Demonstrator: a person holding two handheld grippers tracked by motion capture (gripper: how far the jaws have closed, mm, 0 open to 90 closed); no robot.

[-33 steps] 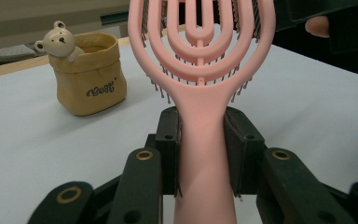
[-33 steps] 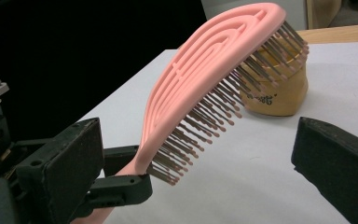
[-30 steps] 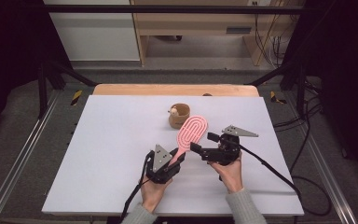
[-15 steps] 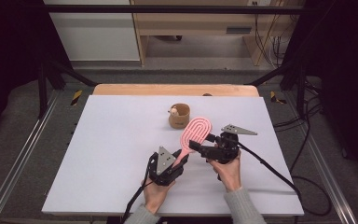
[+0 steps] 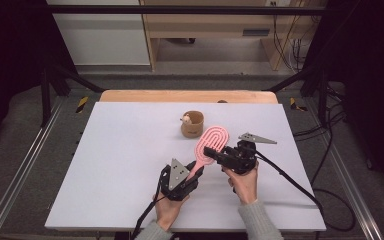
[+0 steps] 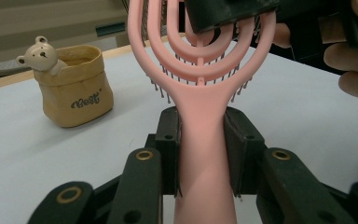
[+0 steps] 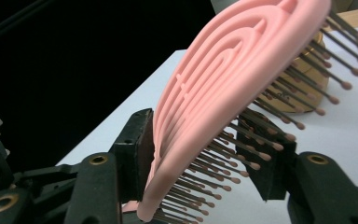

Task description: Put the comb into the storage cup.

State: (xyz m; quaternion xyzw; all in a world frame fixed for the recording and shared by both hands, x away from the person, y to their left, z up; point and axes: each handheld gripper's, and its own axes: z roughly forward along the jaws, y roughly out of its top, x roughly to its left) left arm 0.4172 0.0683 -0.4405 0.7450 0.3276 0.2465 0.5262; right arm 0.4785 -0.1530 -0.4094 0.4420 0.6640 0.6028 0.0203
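The pink brush (image 5: 209,146) is up off the table (image 5: 105,165), a bit toward 5 o'clock from the middle of the board, with its handle running down toward 7 o'clock into the left gripper (image 5: 187,179) and its looped head pointing up toward 1 o'clock. Some of it is hard to read: from the high view the handle end disappears under the left gripper's grey plate, and the right gripper (image 5: 215,154) covers the lower edge of the head. In the left gripper view the top of the head runs out of frame at 12 o'clock and a black jaw blocks part of the loops. In the right gripper view the head's tip is cut off at 1 o'clock, and the bristles hide where the far pad actually sits, so I can't swear that pad touches plastic rather than just bristles. The left gripper is clamped on the handle, both pads flat against its sides. The right gripper's jaws have just been closing with the head between them; the near pad is against the ribbed back, the other pushes into the bristle side. Out past the head at 11 o'clock, near it but apart, sits a small tan pot (image 5: 192,123) with a little bear (image 6: 40,52) on its rim. Both hands (image 5: 169,210) come in from 6 o'clock.
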